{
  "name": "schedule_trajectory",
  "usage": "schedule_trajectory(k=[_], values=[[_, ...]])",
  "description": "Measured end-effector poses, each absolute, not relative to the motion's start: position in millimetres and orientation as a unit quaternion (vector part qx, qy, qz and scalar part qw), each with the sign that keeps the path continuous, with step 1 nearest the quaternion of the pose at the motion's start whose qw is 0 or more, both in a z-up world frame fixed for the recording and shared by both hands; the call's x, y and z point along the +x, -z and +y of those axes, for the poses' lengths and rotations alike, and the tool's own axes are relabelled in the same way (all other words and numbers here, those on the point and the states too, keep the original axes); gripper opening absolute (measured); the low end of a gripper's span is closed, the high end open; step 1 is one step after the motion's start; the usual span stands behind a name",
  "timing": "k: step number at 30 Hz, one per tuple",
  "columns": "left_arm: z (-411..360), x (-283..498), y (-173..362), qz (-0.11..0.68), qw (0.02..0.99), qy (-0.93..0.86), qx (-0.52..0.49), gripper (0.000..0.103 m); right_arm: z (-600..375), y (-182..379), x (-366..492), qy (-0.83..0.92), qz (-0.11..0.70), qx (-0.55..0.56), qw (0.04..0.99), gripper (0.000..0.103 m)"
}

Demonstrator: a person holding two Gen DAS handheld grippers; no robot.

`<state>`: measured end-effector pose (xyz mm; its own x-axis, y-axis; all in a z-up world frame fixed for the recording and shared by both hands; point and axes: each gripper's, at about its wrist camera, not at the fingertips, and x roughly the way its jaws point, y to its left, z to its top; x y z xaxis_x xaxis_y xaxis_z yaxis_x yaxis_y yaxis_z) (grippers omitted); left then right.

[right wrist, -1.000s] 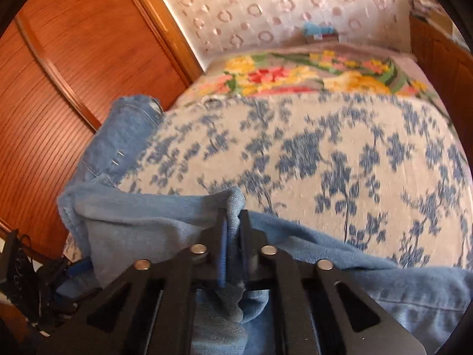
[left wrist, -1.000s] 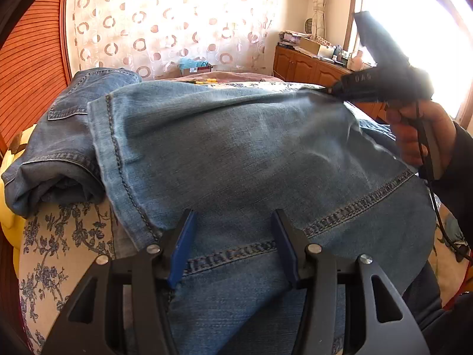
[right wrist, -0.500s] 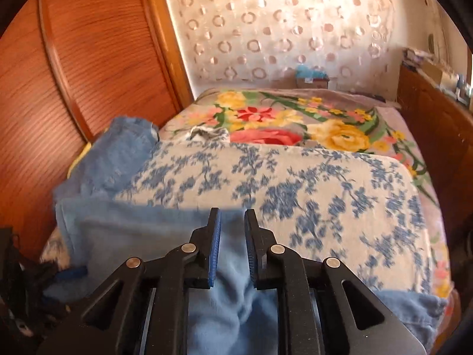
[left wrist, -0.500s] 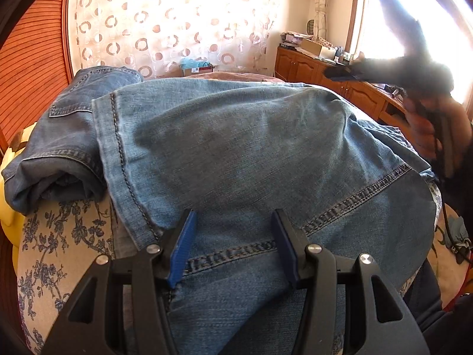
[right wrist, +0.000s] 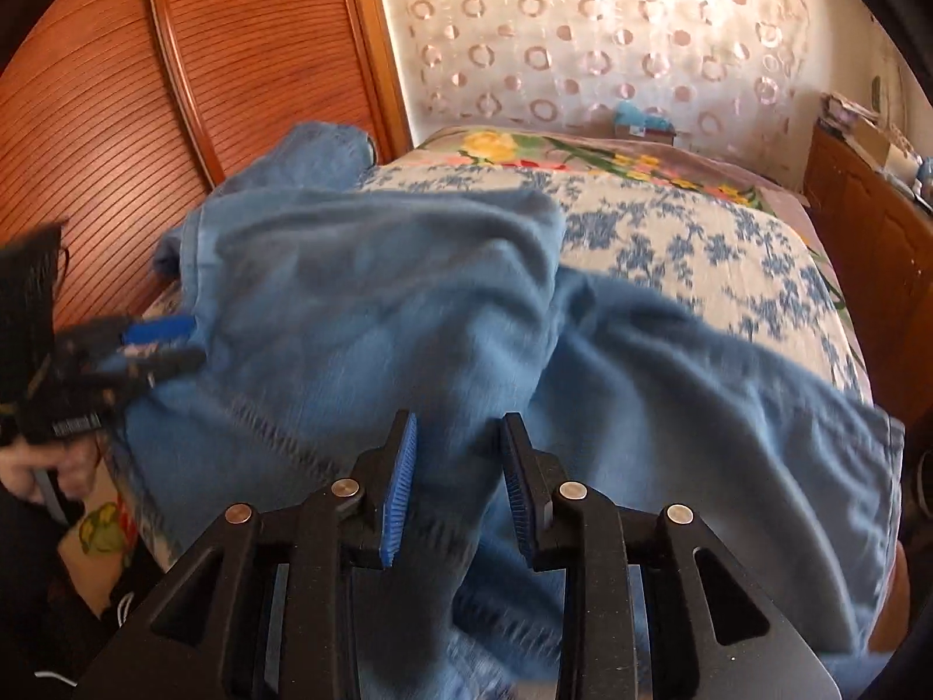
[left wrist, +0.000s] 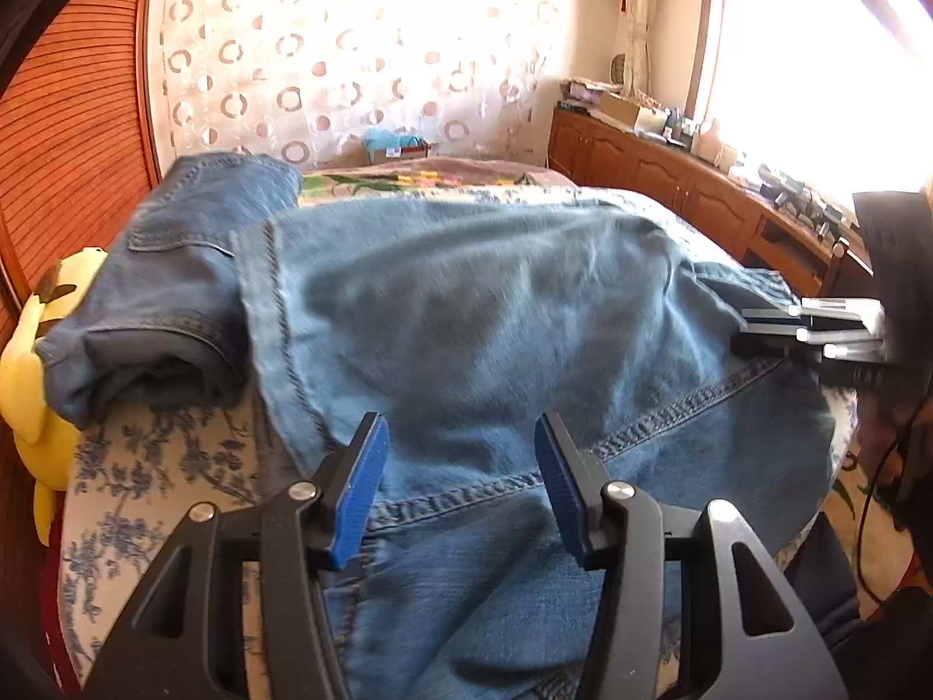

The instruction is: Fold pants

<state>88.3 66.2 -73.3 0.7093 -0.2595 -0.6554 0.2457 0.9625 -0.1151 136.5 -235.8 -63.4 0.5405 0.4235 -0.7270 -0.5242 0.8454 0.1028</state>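
Note:
Blue denim pants lie folded over on the bed, with the waist and a back pocket at the far left. My left gripper is open and empty just above the near hem seam. It also shows in the right wrist view at the left edge of the pants. My right gripper is open and empty over the near part of the pants. It shows in the left wrist view at the right side of the pants, low over the cloth.
The bed has a blue floral cover and a bright flower blanket behind. A yellow plush toy sits at the left edge. A wooden slatted wall stands left, a wooden cabinet right.
My right gripper let go of the pants fold, opened, lifted, then came down low at the right side of the pants. My left gripper stayed open in place.

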Motion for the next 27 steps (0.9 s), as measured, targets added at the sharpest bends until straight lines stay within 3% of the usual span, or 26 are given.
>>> schedule_trajectory(k=[16,27], values=[[66,90,54,0.343,0.93,0.132,-0.012,0.052,-240,95,112,-0.267,0.4,-0.064,0.874,0.038],[28,90,52,0.347,0.923,0.165,0.006,0.052,-267,75,96,-0.253,0.381,-0.048,0.888,0.039]])
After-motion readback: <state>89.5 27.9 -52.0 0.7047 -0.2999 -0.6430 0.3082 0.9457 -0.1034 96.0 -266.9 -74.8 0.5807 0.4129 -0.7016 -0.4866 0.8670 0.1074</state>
